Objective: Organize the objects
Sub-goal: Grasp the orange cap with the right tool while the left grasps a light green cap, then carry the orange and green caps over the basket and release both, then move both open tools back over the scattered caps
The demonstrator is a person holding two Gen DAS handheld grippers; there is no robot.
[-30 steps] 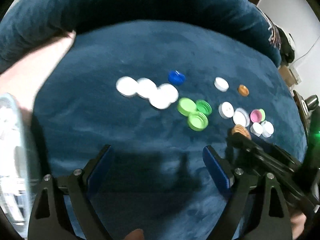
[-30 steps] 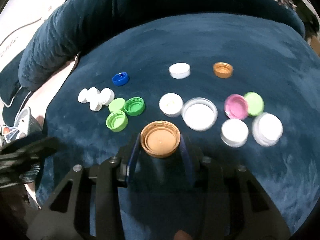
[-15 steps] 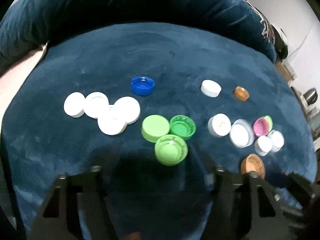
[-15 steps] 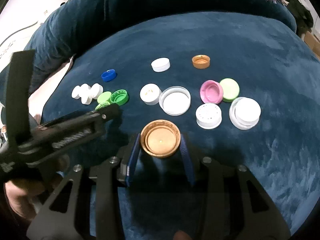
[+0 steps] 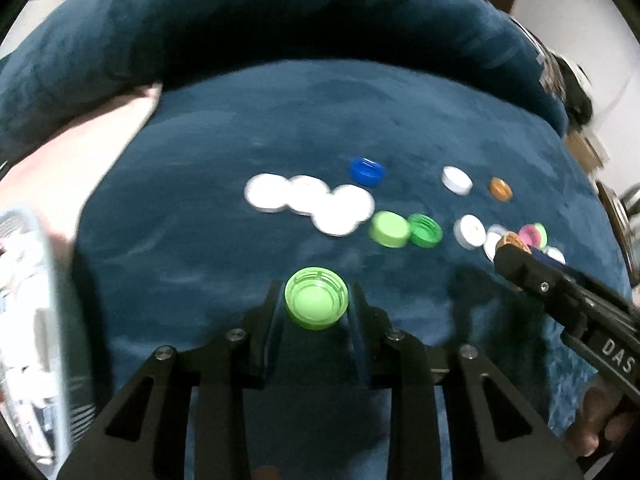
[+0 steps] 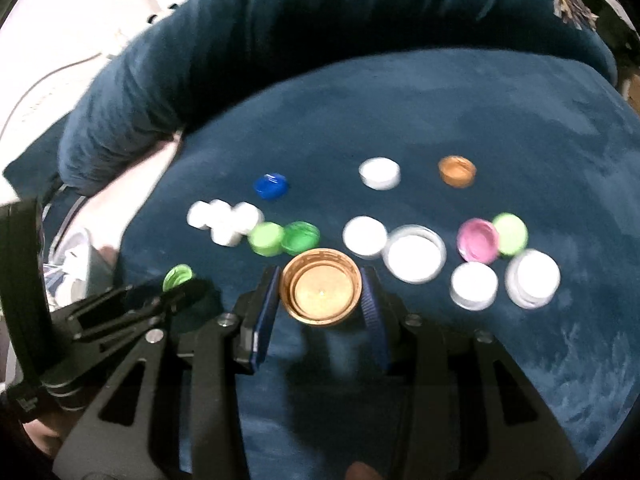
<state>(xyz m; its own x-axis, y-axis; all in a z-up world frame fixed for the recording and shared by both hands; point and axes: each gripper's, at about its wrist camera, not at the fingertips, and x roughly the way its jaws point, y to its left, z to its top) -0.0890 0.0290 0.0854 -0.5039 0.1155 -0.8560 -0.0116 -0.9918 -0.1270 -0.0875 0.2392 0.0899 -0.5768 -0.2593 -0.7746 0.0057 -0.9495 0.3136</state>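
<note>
Loose bottle caps lie on a dark blue plush cushion. My left gripper is shut on a light green cap, held open side up and apart from the other caps. My right gripper is shut on a large orange cap, also open side up. A cluster of white caps, a blue cap and two green caps lie beyond the left gripper. The right view shows a small orange cap, a pink cap and several white caps.
The cushion's thick raised back curves around the far side. A clear plastic container stands at the left edge, beside a pale pink surface. A hand holds the right gripper's handle at the lower right.
My left gripper has gone from wide open to shut on the light green cap, which has left its place by the other two green caps. The right gripper keeps its orange cap.
</note>
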